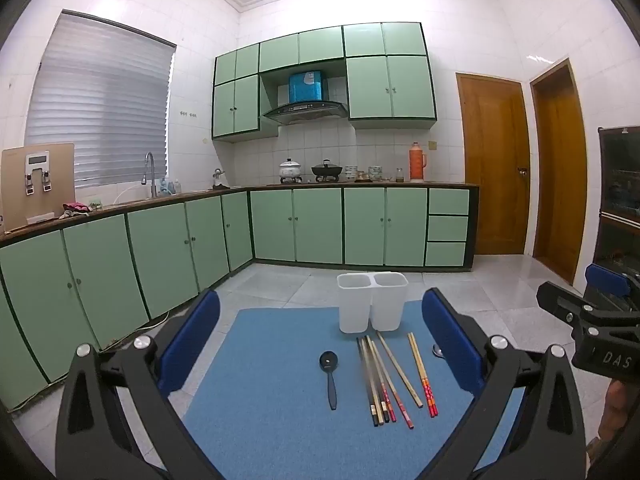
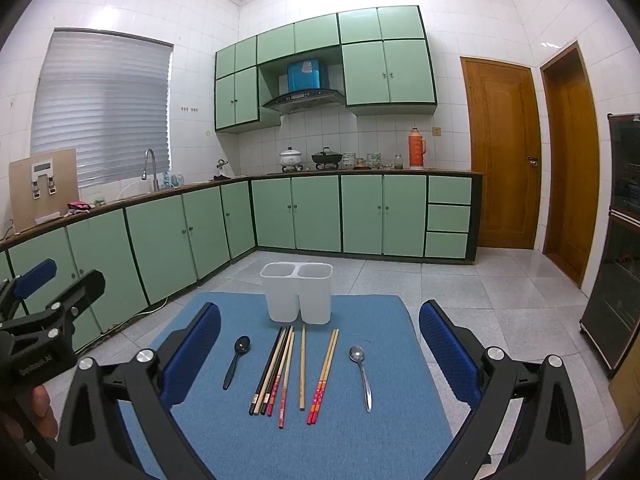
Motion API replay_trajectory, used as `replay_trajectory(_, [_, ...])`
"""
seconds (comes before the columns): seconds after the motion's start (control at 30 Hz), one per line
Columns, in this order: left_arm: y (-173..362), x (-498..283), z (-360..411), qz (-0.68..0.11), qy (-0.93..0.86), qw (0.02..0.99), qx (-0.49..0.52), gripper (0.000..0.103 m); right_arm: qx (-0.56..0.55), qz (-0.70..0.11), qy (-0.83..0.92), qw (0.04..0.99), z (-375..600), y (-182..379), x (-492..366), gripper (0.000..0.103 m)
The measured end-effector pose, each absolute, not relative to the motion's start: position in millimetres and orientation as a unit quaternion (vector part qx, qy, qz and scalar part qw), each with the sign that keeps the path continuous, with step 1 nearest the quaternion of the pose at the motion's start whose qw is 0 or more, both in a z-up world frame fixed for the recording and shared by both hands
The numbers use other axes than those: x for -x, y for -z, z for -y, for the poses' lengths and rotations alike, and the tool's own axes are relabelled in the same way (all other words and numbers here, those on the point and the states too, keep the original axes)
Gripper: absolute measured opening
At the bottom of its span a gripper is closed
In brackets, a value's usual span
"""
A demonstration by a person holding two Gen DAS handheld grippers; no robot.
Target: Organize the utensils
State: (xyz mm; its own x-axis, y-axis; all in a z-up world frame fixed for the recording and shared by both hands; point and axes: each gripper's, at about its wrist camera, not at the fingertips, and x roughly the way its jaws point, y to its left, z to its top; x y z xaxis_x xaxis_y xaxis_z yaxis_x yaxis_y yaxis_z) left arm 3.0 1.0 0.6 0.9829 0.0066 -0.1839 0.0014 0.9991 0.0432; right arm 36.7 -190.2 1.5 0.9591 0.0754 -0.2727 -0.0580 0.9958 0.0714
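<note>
On the blue mat (image 2: 224, 440), left to right: black spoon (image 2: 237, 360) at 9 o'clock, chopsticks (image 2: 280, 372) centre, metal spoon (image 2: 360, 376) at 3; white holder (image 2: 297, 298) at 12. Left gripper (image 1: 320, 344) and right gripper (image 2: 320, 348) gape wide, holding nothing.

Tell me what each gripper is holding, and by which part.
Nothing is held. The left gripper and right gripper are both open above the mat; spoons and chopsticks lie untouched.
</note>
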Motion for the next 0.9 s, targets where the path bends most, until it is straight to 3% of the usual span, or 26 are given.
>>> replay_trajectory(0.9, [-2.9, -0.2, 0.6, -0.092, -0.002, 0.995, -0.022, 0.098, -0.032, -0.139, -0.034, 0.989, 190.3, -1.5, -36.7, 0.097])
